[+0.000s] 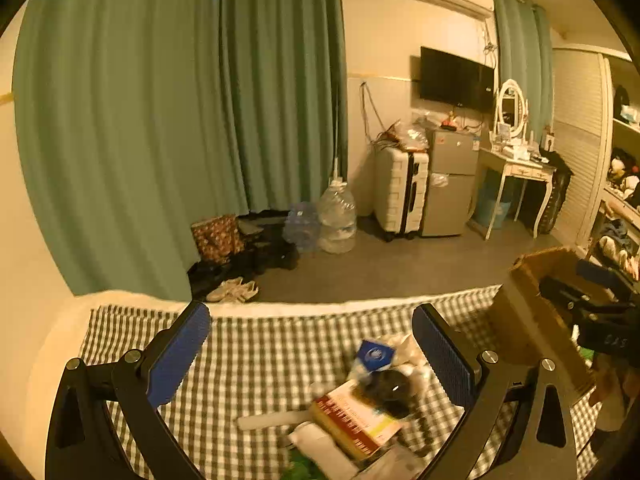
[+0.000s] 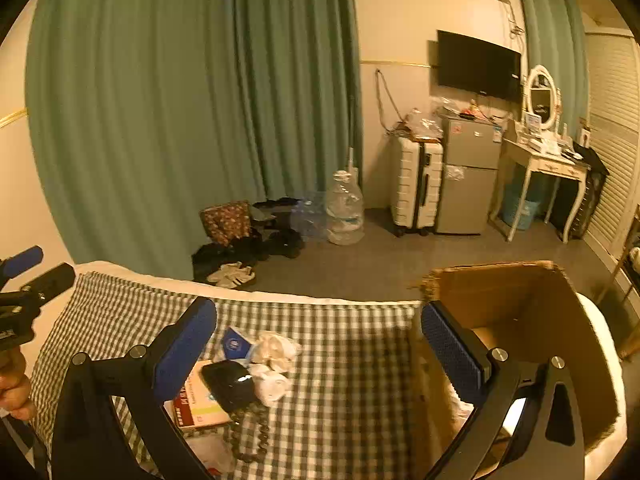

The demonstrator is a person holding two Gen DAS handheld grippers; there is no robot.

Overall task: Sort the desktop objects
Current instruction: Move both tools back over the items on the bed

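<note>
- The clutter sits in a heap on the checked cloth (image 2: 344,344), left of the cardboard box (image 2: 520,312).
- Book (image 1: 352,420) — stiff, probably weightiest; take it across the edges.
- Black pouch (image 2: 228,384) and white tissues (image 2: 276,350) look soft and light — pinch mid-body.
- Left gripper (image 1: 312,344) and right gripper (image 2: 320,340) both gape, empty.

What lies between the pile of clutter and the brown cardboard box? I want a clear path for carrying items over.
Only bare checked cloth between the pile and the brown cardboard box, seen in the right wrist view.
</note>
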